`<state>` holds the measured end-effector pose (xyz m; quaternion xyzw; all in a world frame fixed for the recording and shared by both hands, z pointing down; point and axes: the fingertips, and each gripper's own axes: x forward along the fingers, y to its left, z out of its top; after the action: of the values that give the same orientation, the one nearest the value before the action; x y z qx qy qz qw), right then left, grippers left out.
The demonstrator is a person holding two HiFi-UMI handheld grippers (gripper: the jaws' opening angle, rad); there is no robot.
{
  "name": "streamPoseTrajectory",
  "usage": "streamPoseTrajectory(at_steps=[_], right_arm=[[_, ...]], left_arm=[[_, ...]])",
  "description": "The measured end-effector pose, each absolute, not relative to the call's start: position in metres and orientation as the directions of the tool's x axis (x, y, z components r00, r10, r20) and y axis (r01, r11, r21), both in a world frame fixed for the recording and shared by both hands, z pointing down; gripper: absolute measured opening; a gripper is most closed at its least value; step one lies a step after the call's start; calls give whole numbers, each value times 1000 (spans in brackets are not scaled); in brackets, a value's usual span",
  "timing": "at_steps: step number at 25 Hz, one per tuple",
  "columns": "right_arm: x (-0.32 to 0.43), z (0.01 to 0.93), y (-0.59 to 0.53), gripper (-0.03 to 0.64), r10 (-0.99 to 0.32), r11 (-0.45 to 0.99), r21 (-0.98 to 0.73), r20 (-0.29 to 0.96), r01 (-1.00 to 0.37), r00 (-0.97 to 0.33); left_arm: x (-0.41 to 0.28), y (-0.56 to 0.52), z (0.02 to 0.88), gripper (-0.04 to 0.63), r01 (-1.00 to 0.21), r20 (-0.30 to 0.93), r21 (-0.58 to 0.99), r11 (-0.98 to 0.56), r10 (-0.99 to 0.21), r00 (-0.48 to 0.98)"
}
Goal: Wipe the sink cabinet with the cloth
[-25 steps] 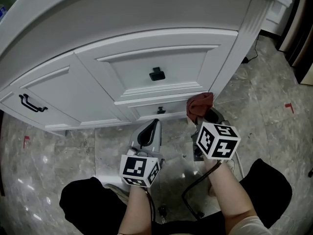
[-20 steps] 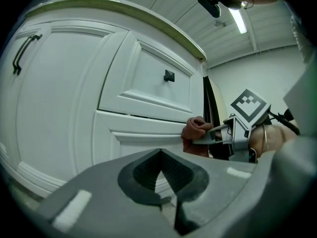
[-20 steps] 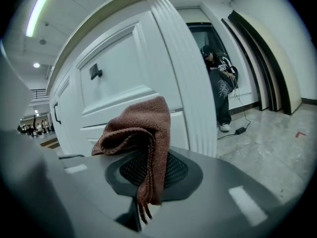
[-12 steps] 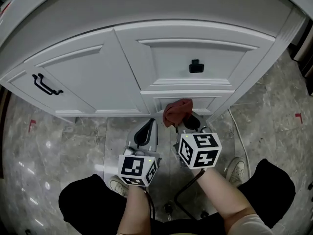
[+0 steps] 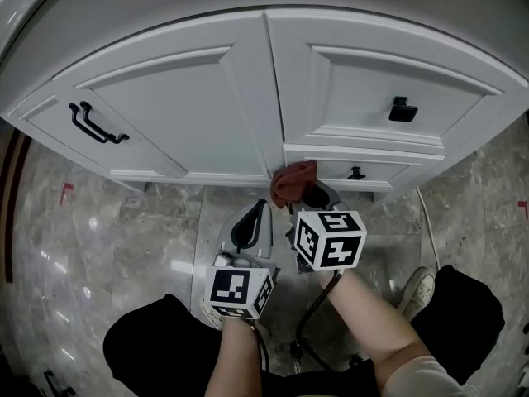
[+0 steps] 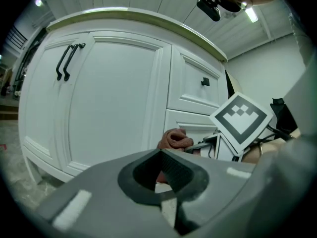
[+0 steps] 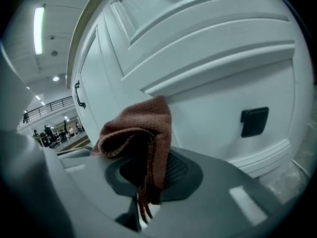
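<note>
The white sink cabinet curves across the top of the head view, with a door on the left and drawers on the right. A reddish-brown cloth is pinched in my right gripper, which is shut on it and holds it against the bottom edge where the door meets the lower drawer. The cloth hangs over the jaws in the right gripper view. My left gripper is shut with nothing in it, low and just left of the right one, short of the cabinet. The cloth shows beyond it.
A black bar handle is on the left door. Square black knobs sit on the upper drawer and the lower drawer. Grey marble floor lies below. A shoe stands at the right.
The view has swung right to left along the cabinet. My right gripper has carried the cloth leftward along the bottom edge, from under the drawer to the seam by the door. The left gripper followed.
</note>
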<state>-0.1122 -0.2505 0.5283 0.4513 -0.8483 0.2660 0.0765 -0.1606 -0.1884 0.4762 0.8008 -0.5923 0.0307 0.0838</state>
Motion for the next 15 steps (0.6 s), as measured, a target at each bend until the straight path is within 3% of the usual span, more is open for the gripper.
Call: streamPoseTrajectory(at_steps=[15], right_arm=[[-64,536,-257,77,-768,344,-395,404,-852,-497]], left_arm=[[-140,-192,477,0,-937,142,93,-337,-927,347]])
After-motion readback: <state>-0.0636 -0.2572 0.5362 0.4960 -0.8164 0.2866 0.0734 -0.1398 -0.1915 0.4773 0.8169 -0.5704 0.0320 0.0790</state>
